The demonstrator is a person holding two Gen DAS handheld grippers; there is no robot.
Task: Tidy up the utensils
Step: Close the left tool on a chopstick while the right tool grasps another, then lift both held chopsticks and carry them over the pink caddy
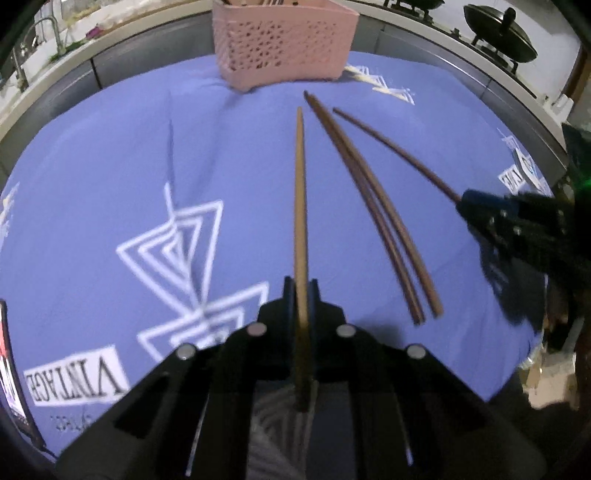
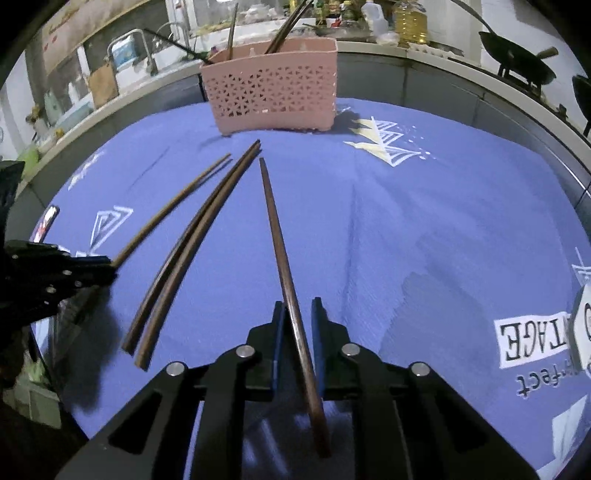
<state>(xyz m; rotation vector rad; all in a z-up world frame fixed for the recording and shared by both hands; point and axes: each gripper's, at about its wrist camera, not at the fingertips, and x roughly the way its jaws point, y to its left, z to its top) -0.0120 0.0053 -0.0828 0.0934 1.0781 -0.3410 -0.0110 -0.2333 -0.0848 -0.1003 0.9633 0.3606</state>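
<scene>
My left gripper (image 1: 301, 286) is shut on a light brown chopstick (image 1: 300, 192) that points toward the pink perforated utensil basket (image 1: 284, 55) at the back of the table. My right gripper (image 2: 297, 304) is shut on a dark brown chopstick (image 2: 279, 236), also pointing at the basket (image 2: 273, 99), which holds several sticks. Two dark chopsticks (image 1: 373, 206) lie side by side on the blue cloth between the grippers; they also show in the right wrist view (image 2: 184, 254). The right gripper (image 1: 513, 218) shows at the right edge of the left wrist view, and the left gripper (image 2: 55, 273) at the left edge of the right wrist view.
A blue printed cloth (image 2: 424, 221) covers the table. A phone (image 1: 11, 369) lies at the table's left edge. Behind the table runs a counter with a sink tap (image 2: 129, 48), bottles (image 2: 406, 22) and black woks (image 1: 502, 37).
</scene>
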